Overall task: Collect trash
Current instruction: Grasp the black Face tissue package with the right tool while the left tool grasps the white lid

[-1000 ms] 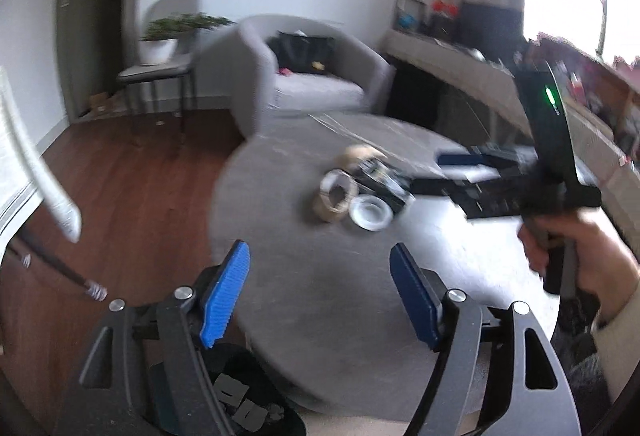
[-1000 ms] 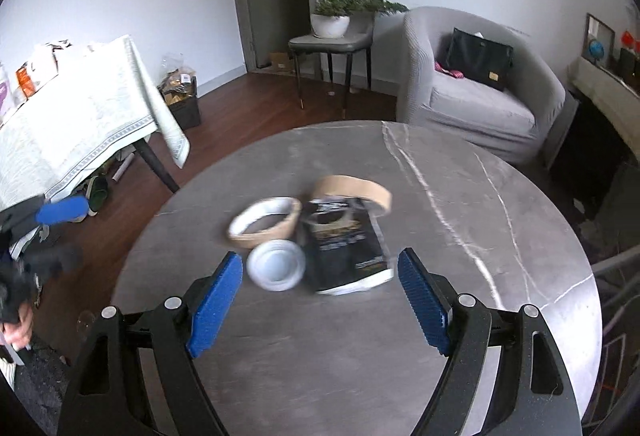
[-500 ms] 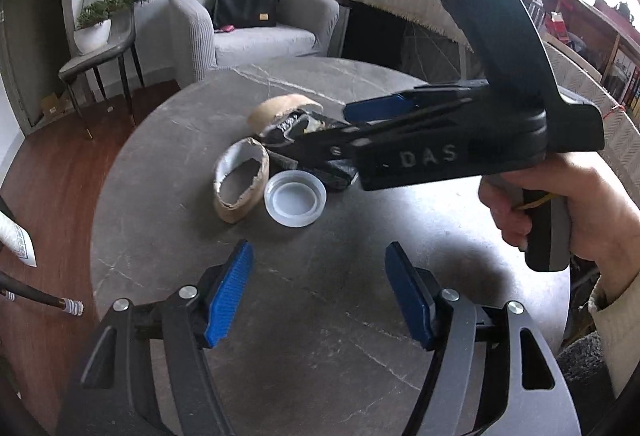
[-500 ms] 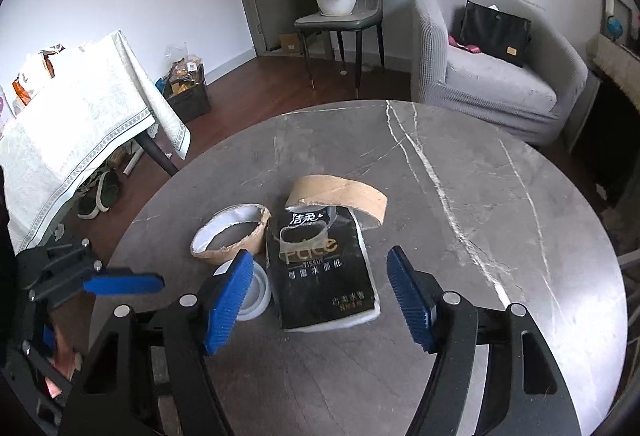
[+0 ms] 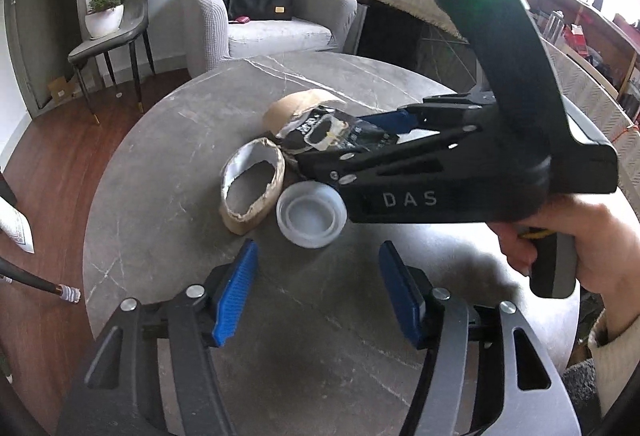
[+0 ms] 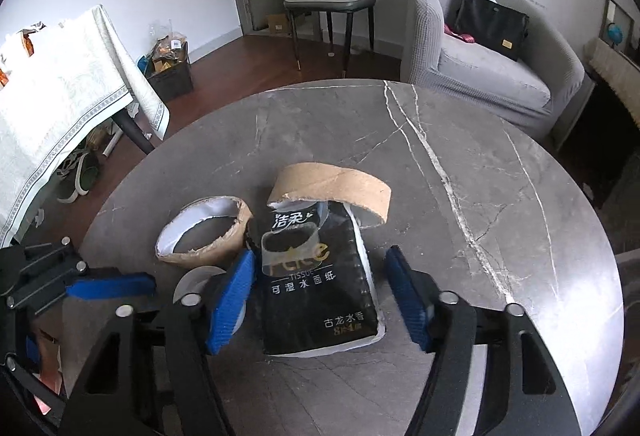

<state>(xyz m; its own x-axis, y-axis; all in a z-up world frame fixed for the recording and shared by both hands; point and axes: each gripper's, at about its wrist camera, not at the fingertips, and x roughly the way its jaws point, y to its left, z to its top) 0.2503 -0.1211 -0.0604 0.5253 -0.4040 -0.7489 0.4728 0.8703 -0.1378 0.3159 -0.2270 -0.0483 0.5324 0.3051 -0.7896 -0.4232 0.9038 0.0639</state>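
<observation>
On the round grey marble table (image 6: 440, 140) lies a black tissue pack (image 6: 316, 296), flanked by two torn cardboard rings (image 6: 204, 232) (image 6: 332, 184) and a white plastic lid (image 6: 192, 282). My right gripper (image 6: 320, 296) straddles the pack. Its jaws are closing, and the blue pads sit just beside the pack's long edges without visibly pressing. In the left wrist view my left gripper (image 5: 318, 292) hovers just short of the lid (image 5: 310, 214) with nothing between its pads, its jaws also closing. The right gripper's body crosses that view and hides part of the pack (image 5: 332, 130).
A hand (image 5: 592, 248) holds the right gripper's handle at the table's right. Beyond the table stand a grey armchair (image 6: 492, 76) with a black bag and a chair (image 6: 332, 0) bearing a potted plant. A cloth-covered table (image 6: 60, 96) stands on the left.
The left view swung from the floor edge onto the table and closed in on the lid. My right gripper sank over the tissue pack. Both pairs of jaws narrowed.
</observation>
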